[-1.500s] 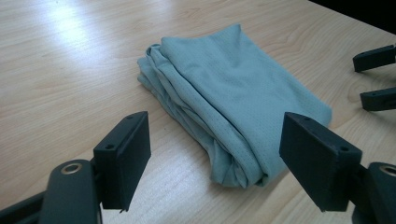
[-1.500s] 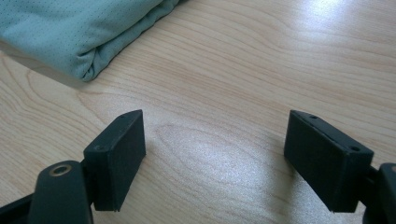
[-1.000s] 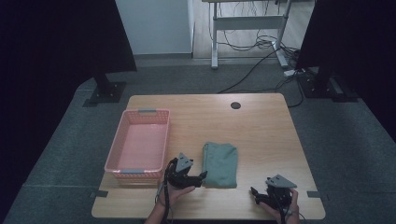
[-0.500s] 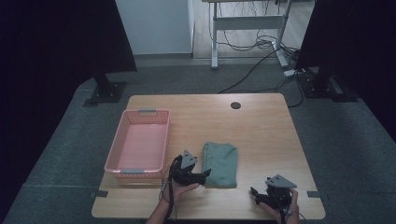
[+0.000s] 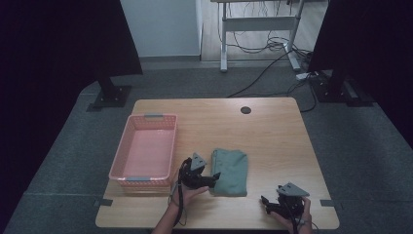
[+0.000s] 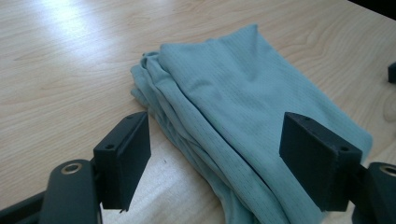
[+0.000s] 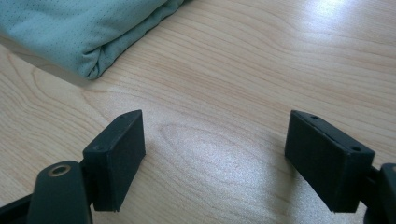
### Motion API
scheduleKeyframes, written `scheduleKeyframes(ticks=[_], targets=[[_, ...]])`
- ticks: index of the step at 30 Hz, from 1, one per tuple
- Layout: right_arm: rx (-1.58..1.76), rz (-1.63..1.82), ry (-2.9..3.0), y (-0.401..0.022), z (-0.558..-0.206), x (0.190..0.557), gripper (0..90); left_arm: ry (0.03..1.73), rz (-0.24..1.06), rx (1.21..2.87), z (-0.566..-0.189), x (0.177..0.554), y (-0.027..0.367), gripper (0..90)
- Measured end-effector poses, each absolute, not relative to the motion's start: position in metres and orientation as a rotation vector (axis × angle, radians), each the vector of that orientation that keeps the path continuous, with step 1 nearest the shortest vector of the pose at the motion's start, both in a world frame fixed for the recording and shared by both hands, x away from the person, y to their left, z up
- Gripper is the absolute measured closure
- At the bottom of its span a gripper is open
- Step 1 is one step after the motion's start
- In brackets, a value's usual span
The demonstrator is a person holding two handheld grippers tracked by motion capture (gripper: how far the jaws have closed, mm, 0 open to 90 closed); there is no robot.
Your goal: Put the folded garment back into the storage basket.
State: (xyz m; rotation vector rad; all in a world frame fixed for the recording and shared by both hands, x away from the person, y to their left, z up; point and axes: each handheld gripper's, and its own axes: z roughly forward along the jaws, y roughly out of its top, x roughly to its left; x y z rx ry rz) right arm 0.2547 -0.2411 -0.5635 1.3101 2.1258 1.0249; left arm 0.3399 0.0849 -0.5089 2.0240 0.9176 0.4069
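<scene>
A folded teal cloth (image 5: 230, 171) lies on the wooden surface (image 5: 272, 136), near the person's edge and just right of a pink basket (image 5: 146, 148). The basket stands at the left of the surface and looks empty.

The left gripper (image 5: 210, 178) sits at the cloth's near left edge, its jaws spread wide. In the left gripper view the cloth (image 6: 243, 112) lies between and beyond the two black jaws, its layered folded edge close to the left one, but neither jaw presses on the fabric. The right gripper (image 5: 267, 204) rests at the near right corner of the surface, well apart from the cloth, and its jaws are likewise released. In the right gripper view they frame bare wood, with a folded corner of the cloth (image 7: 88, 32) at the far left.

Judging by this, the work is at an early stage. The cloth is already folded, and the left gripper is lined up to take hold of it, yet no grasp has been made and nothing has been lifted. If the basket is the goal, the grasp, the carry to the left and the placing all remain.

No brand, label or writing can be read on the cloth, the basket or the grippers.
</scene>
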Motion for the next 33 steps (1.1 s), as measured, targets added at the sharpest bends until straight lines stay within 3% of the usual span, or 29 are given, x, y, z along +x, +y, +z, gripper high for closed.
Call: scheduleKeyframes(ticks=[33], targets=[[1.296, 1.029, 2.144, -0.241, -0.563, 0.255, 19.9, 0.943, 0.419, 2.038, -0.509, 0.377, 0.063, 24.1]])
